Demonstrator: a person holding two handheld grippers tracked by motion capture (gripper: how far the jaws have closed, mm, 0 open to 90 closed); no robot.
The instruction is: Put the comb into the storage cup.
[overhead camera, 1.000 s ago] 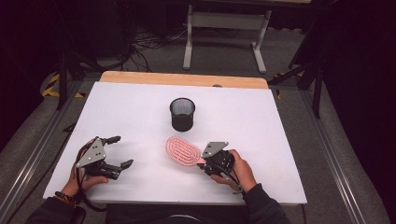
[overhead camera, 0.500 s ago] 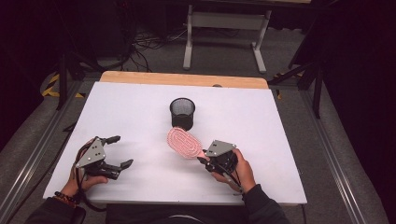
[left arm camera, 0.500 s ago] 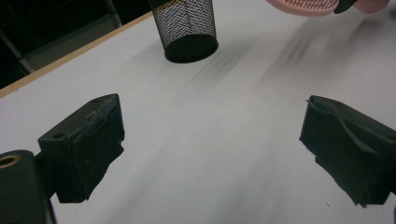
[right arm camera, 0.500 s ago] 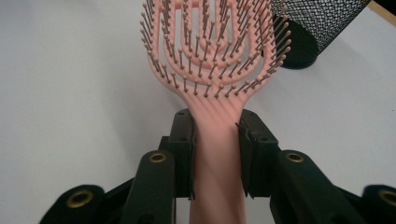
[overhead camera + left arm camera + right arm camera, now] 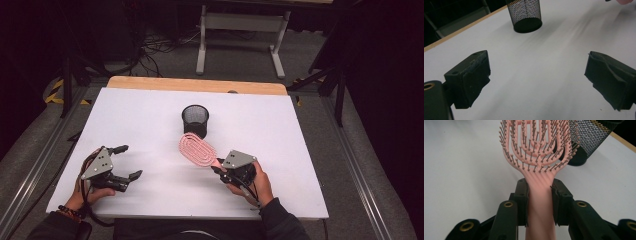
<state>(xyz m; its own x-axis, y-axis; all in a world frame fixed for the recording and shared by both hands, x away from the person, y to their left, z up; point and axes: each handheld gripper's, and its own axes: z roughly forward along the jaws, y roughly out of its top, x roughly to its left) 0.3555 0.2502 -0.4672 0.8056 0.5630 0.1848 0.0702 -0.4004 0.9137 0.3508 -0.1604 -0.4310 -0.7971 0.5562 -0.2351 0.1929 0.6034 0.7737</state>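
Layout as I read it: table (image 5: 150,115) bearing a mesh cup (image 5: 195,119) behind centre; hairbrush (image 5: 196,149) just before the cup, head toward it; my right gripper (image 5: 220,169) at the handle, near edge; my left gripper (image 5: 127,162) well apart, left.

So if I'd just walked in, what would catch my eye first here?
Probably the pink plastic hairbrush with open bristled head, clamped by its handle in the right claw near the middle of the white table. Just beyond it stands a black wire-mesh cup, upright. The left claw hangs open over bare table, holding nothing.
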